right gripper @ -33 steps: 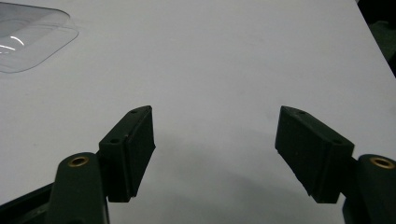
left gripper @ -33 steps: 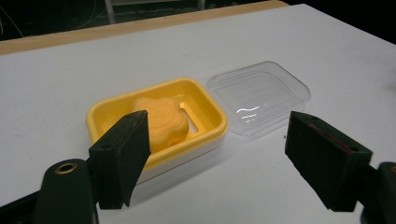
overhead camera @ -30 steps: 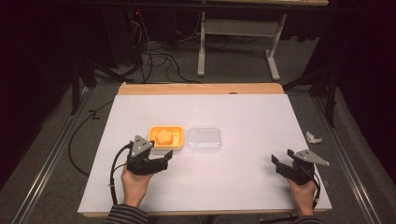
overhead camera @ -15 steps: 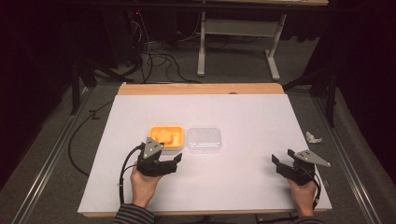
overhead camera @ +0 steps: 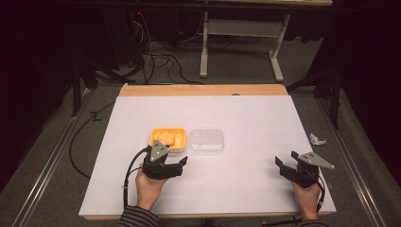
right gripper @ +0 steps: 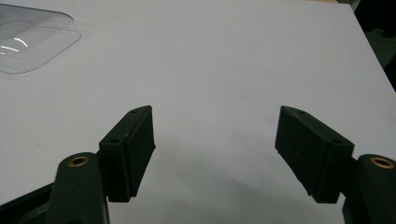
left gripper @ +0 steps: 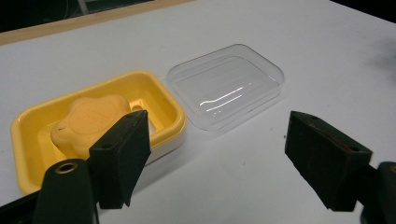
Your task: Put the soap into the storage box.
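Two grippers are at work over one white table (overhead camera: 236,189), and both stand with jaws spread wide and nothing between them. One yellow tray (overhead camera: 156,137) sits left of the table's middle, holding one orange, flower-shaped piece (overhead camera: 166,137), and one clear plastic lid (overhead camera: 206,140) lies flat on the table just to its right, the two close side by side.

Judging from this layout, the step in hand is the approach: the left gripper (overhead camera: 179,163) hangs just near of the tray and lid, aimed toward the gap where they meet, with nothing grasped yet. In the left gripper view one jaw stands in front of the tray (left gripper: 28,130) and the piece (left gripper: 91,119), the other well right of the lid (left gripper: 226,88).

Next, it seems, the jaws must move forward over the lid's edge and pinch it, gently, since thin clear plastic probably flexes and slips. The right gripper (overhead camera: 287,165) waits at the near right, well apart.

One small crumpled white scrap (overhead camera: 317,139) lies off the table's right edge.
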`<state>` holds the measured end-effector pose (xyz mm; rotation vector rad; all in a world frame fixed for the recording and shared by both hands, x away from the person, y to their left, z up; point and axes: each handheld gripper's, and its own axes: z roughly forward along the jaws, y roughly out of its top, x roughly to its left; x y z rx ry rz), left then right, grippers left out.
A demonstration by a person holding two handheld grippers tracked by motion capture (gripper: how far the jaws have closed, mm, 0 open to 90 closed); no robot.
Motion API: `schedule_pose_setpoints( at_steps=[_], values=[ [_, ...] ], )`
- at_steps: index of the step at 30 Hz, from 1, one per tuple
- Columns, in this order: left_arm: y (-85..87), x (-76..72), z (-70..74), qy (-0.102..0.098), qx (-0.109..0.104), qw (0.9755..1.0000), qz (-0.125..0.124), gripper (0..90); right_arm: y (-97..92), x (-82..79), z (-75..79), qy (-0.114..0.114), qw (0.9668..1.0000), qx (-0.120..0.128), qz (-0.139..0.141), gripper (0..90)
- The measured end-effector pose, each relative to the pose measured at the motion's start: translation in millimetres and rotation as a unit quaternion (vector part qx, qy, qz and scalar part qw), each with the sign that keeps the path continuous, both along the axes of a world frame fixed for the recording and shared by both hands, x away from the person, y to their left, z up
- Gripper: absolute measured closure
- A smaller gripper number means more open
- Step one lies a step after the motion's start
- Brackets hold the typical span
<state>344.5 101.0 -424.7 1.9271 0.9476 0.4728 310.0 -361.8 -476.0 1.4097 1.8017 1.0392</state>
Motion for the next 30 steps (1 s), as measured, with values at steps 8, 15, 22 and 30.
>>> schedule_pose_setpoints(
  at_steps=[8, 15, 22, 30],
  values=[
    [-6.6, -1.2, -9.4, 0.007, 0.002, 1.0, -0.005, 22.7, 0.3, 0.0, 0.0, -0.001, 1.0, -0.004, 0.001, 28.8],
    [-11.4, -2.3, -12.7, 0.008, 0.004, 0.9999, -0.008, 22.7, 1.0, -0.3, 0.0, 0.0, 1.0, -0.003, 0.001, 28.8],
    [-16.7, -1.3, -19.9, 0.012, 0.016, 0.9997, -0.011, 22.7, 0.7, -1.1, 0.2, -0.005, 1.0, -0.003, 0.002, 28.8],
    [-25.0, 0.3, -27.4, 0.018, 0.025, 0.9994, -0.016, 22.8, 0.7, -1.3, 0.2, -0.006, 1.0, -0.003, 0.003, 28.8]
  ],
)
